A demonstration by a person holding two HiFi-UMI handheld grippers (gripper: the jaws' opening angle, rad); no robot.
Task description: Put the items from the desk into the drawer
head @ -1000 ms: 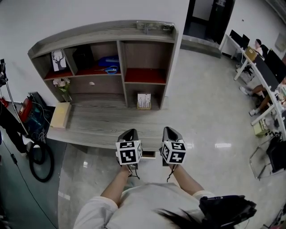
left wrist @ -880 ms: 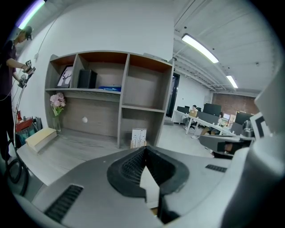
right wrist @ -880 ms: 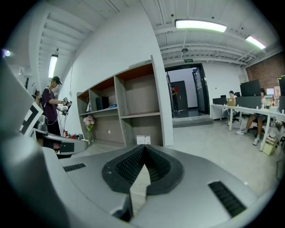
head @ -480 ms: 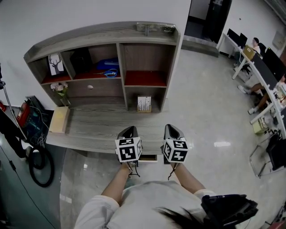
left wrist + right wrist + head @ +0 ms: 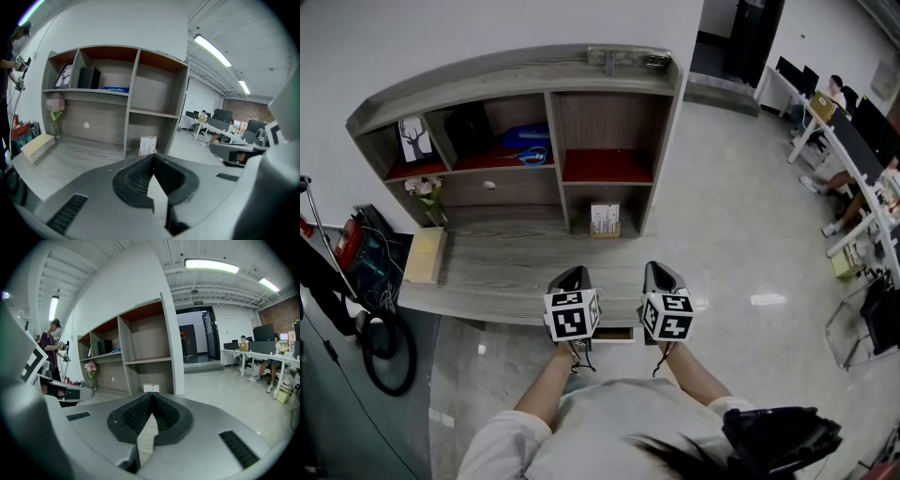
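My left gripper (image 5: 570, 280) and right gripper (image 5: 660, 276) hover side by side over the front edge of the grey wooden desk (image 5: 516, 267). Each is shut and holds nothing, seen also in the left gripper view (image 5: 153, 158) and the right gripper view (image 5: 151, 396). On the desk are a tan box (image 5: 425, 254) at the far left, a flower vase (image 5: 424, 191) and a small white card stand (image 5: 604, 218). A drawer front with a white knob (image 5: 491, 185) is closed under the left shelf. All items lie well ahead of both grippers.
The shelf unit (image 5: 555, 131) holds a deer picture (image 5: 413, 138), a black box (image 5: 470, 125) and blue items with scissors (image 5: 525, 141). A coiled black hose (image 5: 386, 342) and gear lie on the floor at left. People sit at office desks (image 5: 853, 141) far right.
The head view has drifted slightly, so the desk sits a little differently in frame. Both grippers stay shut in nearly the same place.
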